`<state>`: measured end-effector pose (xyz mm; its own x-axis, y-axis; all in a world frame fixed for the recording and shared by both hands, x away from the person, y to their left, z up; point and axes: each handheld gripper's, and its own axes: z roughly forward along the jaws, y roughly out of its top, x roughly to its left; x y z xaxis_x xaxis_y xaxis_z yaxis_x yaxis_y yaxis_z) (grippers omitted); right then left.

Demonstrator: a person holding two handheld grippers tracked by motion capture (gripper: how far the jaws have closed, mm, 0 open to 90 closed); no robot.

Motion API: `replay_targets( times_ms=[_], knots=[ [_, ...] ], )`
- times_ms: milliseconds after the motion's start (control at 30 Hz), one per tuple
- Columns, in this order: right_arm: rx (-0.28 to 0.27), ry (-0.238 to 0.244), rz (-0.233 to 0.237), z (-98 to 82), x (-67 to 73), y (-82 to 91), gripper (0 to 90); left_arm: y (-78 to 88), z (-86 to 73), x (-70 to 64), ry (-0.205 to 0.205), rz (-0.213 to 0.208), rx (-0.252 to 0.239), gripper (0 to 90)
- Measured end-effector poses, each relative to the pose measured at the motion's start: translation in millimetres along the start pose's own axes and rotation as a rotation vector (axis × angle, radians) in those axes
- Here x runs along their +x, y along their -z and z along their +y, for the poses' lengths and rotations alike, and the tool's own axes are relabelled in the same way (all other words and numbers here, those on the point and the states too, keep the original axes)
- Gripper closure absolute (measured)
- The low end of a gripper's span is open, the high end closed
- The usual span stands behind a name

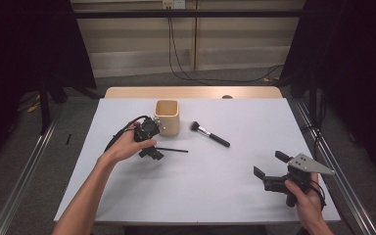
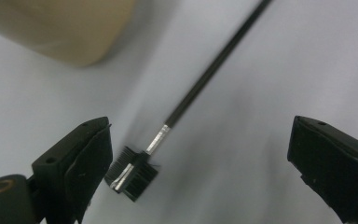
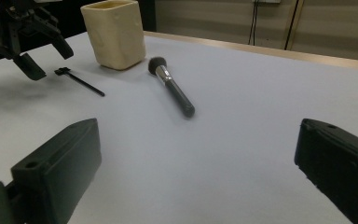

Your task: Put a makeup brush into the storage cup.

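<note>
Right now my left gripper (image 2: 200, 158) hangs over the thin black brow brush (image 2: 135, 175), jaws spread wide and empty, the bristle head nearly touching my left jaw, the handle running off toward one o'clock. I'd shift left to centre the ferrule, then lower and close. It lies at six o'clock of the beige cup (image 1: 167, 116). My right gripper (image 1: 272, 169) idles, open, holding nothing

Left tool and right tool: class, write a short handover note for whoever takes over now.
Left tool: open, jaws either side of the thin brush at its bristle end, not gripping.
Right tool: open, holding nothing, near the table's right front.
Things: thin brush and powder brush lie flat beside the cream cup.
Done: nothing lifted.
Left: probably close on the thin brush and lift it.
</note>
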<state>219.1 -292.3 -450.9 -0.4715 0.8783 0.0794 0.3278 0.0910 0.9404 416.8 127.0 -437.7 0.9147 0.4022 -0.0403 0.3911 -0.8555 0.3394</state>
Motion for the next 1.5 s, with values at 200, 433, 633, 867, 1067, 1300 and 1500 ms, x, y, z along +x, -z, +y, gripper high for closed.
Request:
replay_targets(
  times_ms=[200,433,633,867,1067,1300,1500],
  knots=[
    [-0.001,0.002,0.000,0.2,0.6,-0.2,0.2,-2.6,5.1,-0.5,-0.036,-0.012,0.019,6.6],
    [-0.005,0.000,0.001,0.3,0.6,0.5,0.2,-9.8,7.4,-0.3,-0.039,-0.013,0.043,17.1],
    [-0.004,0.004,0.003,0.2,0.9,0.6,0.2,-18.1,9.3,5.6,-0.038,-0.038,0.078,26.0],
    [-0.005,0.009,0.000,0.1,1.2,1.3,0.3,-19.5,15.5,8.7,-0.049,-0.029,0.140,38.1],
    [-0.005,0.007,-0.001,-0.4,2.1,2.8,0.3,-20.0,19.3,8.7,-0.062,-0.030,0.171,43.1],
    [-0.002,0.011,-0.002,-1.1,1.2,3.9,0.3,-17.4,17.9,9.5,-0.080,-0.034,0.177,62.4],
    [-0.001,0.015,-0.001,-0.9,2.9,3.6,0.3,-17.0,18.6,10.3,-0.069,-0.049,0.185,70.1]
  ],
)
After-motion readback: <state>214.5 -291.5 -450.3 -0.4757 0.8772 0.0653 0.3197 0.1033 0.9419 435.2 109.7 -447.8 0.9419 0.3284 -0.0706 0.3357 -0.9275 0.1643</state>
